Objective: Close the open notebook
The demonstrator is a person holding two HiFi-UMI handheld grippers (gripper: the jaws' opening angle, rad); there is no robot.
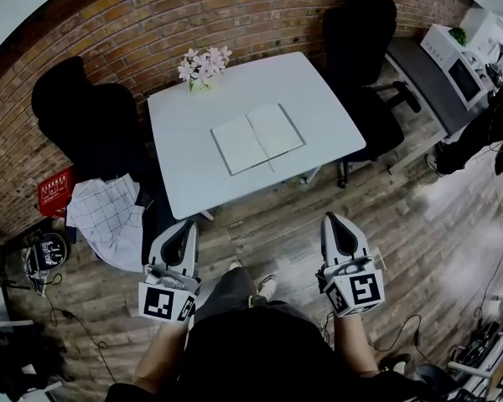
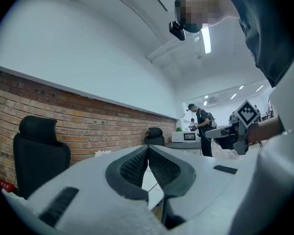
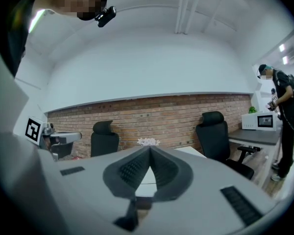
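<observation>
An open notebook (image 1: 257, 137) with blank pale pages lies flat in the middle of the white table (image 1: 318, 99). My left gripper (image 1: 183, 229) and right gripper (image 1: 335, 221) are held level over the wooden floor, well short of the table's near edge. Both are shut with nothing between their jaws; in the left gripper view the left gripper (image 2: 148, 149) has its tips touching, and in the right gripper view the right gripper (image 3: 149, 150) does too. A strip of the table (image 3: 146, 177) shows behind the jaws.
A vase of pink flowers (image 1: 204, 65) stands at the table's far left corner. Black office chairs (image 1: 88, 111) (image 1: 365, 48) flank the table by the brick wall. A checked cloth (image 1: 109, 216) lies on the floor at left. A person (image 3: 283, 121) stands by a microwave (image 1: 457, 69) at right.
</observation>
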